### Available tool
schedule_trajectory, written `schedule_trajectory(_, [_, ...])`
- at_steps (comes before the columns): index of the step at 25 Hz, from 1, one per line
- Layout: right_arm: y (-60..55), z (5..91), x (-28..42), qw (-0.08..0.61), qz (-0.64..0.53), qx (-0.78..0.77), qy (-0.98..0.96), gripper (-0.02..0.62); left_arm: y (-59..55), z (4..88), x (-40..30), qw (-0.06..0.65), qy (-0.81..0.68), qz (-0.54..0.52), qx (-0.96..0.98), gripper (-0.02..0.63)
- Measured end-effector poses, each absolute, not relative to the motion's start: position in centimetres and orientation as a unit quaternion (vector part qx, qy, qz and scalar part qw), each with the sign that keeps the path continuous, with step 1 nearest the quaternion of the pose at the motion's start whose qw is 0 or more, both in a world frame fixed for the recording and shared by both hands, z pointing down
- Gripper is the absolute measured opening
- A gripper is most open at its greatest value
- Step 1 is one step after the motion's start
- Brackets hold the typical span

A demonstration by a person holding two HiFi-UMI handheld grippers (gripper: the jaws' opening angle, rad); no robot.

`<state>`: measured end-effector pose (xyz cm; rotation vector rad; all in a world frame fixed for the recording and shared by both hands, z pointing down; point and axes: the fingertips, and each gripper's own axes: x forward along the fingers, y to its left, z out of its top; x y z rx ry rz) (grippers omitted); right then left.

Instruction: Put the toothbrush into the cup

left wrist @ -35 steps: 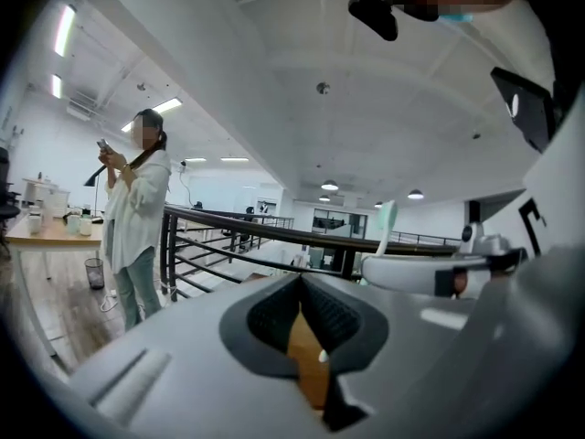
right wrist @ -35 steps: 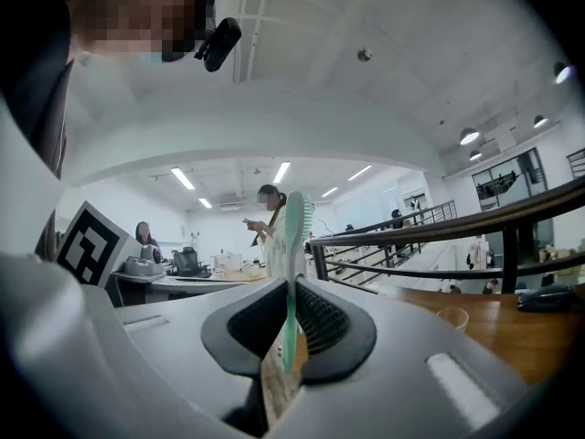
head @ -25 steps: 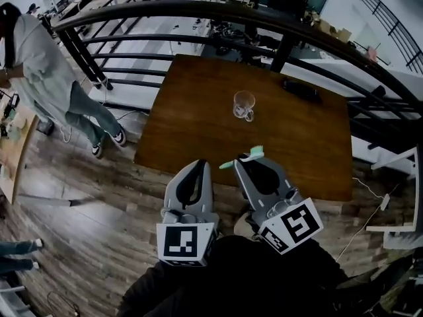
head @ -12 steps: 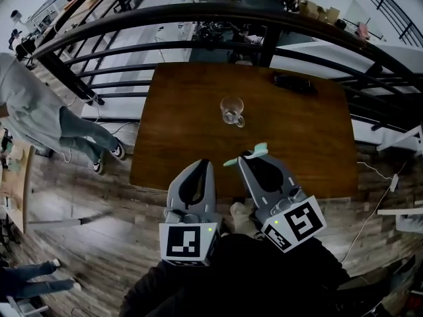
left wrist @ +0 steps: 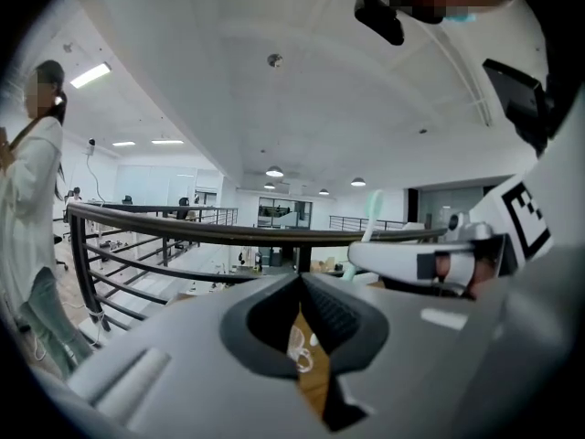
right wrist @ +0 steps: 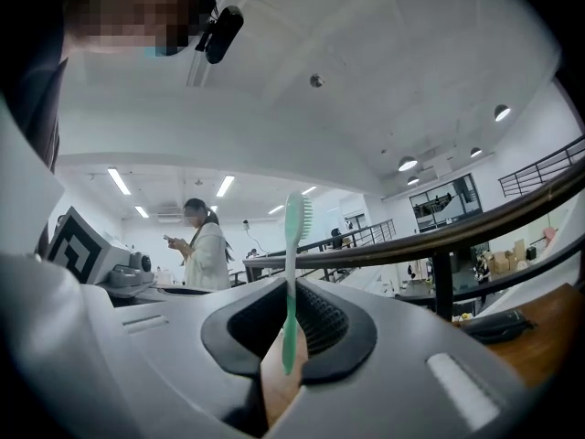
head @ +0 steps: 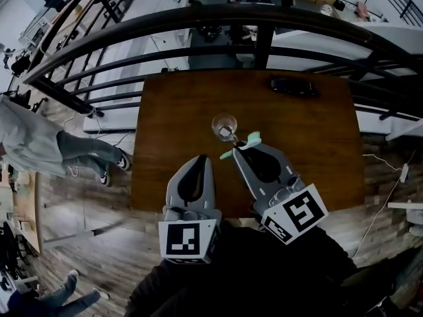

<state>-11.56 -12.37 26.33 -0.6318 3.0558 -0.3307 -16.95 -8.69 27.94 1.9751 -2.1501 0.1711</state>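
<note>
- The right gripper [head: 239,152] has its fingers closed on the green toothbrush [head: 241,145]. They pinch it low on the handle, so a short tail pokes out on one side and the long part with the bristle head on the other.
- The glass cup [head: 225,125] stands upright on the desk [head: 165,150], just ahead of those fingertips. From the head view I cannot tell how high the brush is above the rim.
- The left gripper [head: 203,158] hangs just beside the right one, its fingers together on nothing.
- The step in hand looks like the approach to the cup's mouth.
- To do it well, I would bring the short tail over the opening and roll the wrist so the tail points down.
- Come down from above, not from the side, because a light glass could slide or tip if the rim is nudged.
- Loosen the fingers only once the tail is well inside the rim.
- Keep the left gripper clear of the cup's handle.
</note>
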Motion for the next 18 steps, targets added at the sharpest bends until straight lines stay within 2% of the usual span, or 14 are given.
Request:
schedule_trajectory(6, [-16.5,23.9,-16.3,0.017,-0.092,-0.171,0.981,0.029,-12.4,26.0,-21.4,0.092,-0.752,0.053,0.651,0.008])
schedule_trajectory(18, [-19.6,28.5,-17.9,-0.032,-0.131,-0.216,0.967,0.029,-15.9,30.2,-23.3,0.150,-0.722,0.069,0.672,0.008])
